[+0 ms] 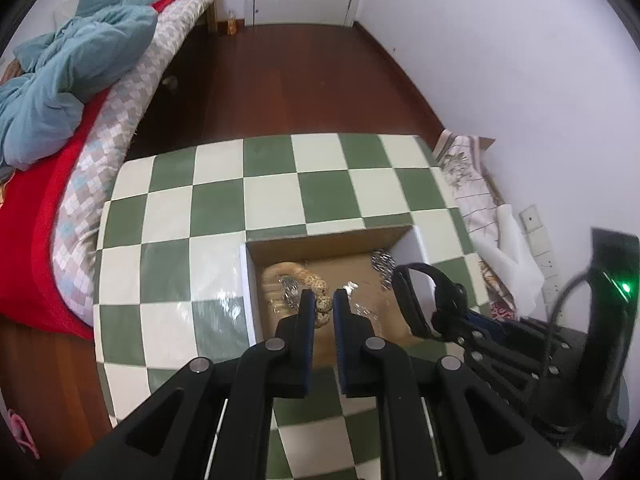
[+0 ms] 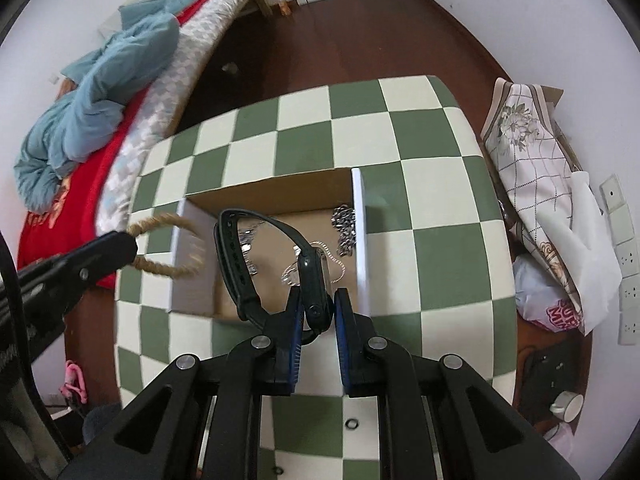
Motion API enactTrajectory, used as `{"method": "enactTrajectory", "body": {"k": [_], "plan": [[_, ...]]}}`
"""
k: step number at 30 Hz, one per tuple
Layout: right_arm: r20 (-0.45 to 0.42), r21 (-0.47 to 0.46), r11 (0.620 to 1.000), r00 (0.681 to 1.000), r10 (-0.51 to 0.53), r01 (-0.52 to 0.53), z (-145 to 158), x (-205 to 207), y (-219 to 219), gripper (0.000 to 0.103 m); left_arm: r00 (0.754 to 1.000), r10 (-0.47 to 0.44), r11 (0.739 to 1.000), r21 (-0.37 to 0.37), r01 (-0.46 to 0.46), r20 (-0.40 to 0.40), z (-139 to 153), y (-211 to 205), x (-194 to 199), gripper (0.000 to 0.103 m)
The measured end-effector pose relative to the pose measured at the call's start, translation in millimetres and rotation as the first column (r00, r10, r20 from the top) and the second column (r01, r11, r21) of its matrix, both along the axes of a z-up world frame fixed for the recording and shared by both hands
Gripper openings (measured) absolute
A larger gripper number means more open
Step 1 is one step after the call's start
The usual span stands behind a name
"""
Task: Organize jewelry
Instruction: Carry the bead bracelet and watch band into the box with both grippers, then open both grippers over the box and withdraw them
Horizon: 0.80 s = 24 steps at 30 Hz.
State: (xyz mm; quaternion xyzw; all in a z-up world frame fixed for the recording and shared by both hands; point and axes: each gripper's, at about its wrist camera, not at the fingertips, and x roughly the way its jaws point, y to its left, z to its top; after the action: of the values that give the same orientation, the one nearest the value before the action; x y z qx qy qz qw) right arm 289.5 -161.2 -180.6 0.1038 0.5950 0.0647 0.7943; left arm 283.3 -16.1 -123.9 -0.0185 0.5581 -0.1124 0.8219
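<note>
Above the open cardboard box [image 2: 276, 188] hang both grippers, each with a piece of jewelry in its jaws. Nearly shut, the left gripper [image 1: 320, 304] pinches a beaded bracelet [image 1: 324, 304] of speckled beige beads, whose tan loop [image 2: 168, 240] shows clear of the box's left wall in the right wrist view. The right gripper [image 2: 318, 304] has its jaws narrowed onto the dark case of a black wristwatch [image 2: 316, 280]; the strap [image 2: 232, 248] arcs up and to the left from the case, above the box.

Inside the box, on its brown floor, lie more pieces: a silver chain bracelet [image 2: 346, 228] bunched against the right wall, a thin silver necklace [image 2: 320, 264] near the middle, and some small shiny pieces [image 2: 248, 240] further left that I cannot make out through the blur.

The box sits on a table [image 2: 432, 220] covered in green and cream checks. Past the table's left side stands a bed [image 1: 100, 120] with a red sheet, a diamond-pattern quilt and a crumpled blue blanket [image 1: 72, 60]. To the table's right, a floral cloth [image 2: 528, 152] leans by the white wall [image 1: 500, 40], over a dark wooden floor [image 1: 300, 80].
</note>
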Motion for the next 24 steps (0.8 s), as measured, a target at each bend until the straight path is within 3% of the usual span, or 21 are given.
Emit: {"method": "enactTrajectory", "body": {"k": [7,11,12,13,14,16,17,19,20,24], "plan": [[-0.043,-0.010,1.000,0.999,0.018,-0.018,-22,22,8,0.016,0.998,0.030,0.999,-0.026,-0.031,-0.063,-19,4,29,0.007],[-0.056,0.002,1.000,0.998,0.013,-0.013,-27,30,12,0.021,0.996,0.070,0.998,0.000,-0.071,-0.063,-19,8,34,0.015],[-0.057,0.006,1.000,0.998,0.008,-0.007,-26,31,12,0.038,0.995,0.080,0.997,0.008,-0.079,-0.056,-18,10,34,0.019],[-0.055,0.005,1.000,0.999,-0.004,0.004,-25,31,11,0.060,0.995,0.092,0.995,0.027,-0.091,-0.037,-15,12,33,0.038],[-0.051,0.005,1.000,0.999,-0.010,0.010,-23,31,9,0.067,0.995,0.101,0.994,0.042,-0.100,-0.025,-13,13,32,0.070],[-0.040,-0.014,1.000,0.999,-0.015,0.015,-18,29,8,0.069,0.991,0.133,0.989,0.062,-0.134,0.019,-6,20,28,0.093],[-0.039,-0.039,0.999,0.999,-0.012,0.010,-15,27,9,0.071,0.989,0.143,0.986,0.080,-0.146,0.046,-3,24,24,0.094],[-0.033,-0.087,0.996,0.999,0.001,-0.004,-11,21,11,0.094,0.984,0.161,0.975,0.141,-0.171,0.081,0,29,16,0.102],[-0.033,-0.102,0.995,0.999,0.006,-0.009,-10,20,12,0.098,0.982,0.167,0.971,0.159,-0.180,0.092,0,31,12,0.103],[-0.029,-0.170,0.985,0.999,0.029,-0.033,-12,6,18,0.102,0.973,0.184,0.956,0.202,-0.210,0.143,-3,40,-9,0.103]]}}
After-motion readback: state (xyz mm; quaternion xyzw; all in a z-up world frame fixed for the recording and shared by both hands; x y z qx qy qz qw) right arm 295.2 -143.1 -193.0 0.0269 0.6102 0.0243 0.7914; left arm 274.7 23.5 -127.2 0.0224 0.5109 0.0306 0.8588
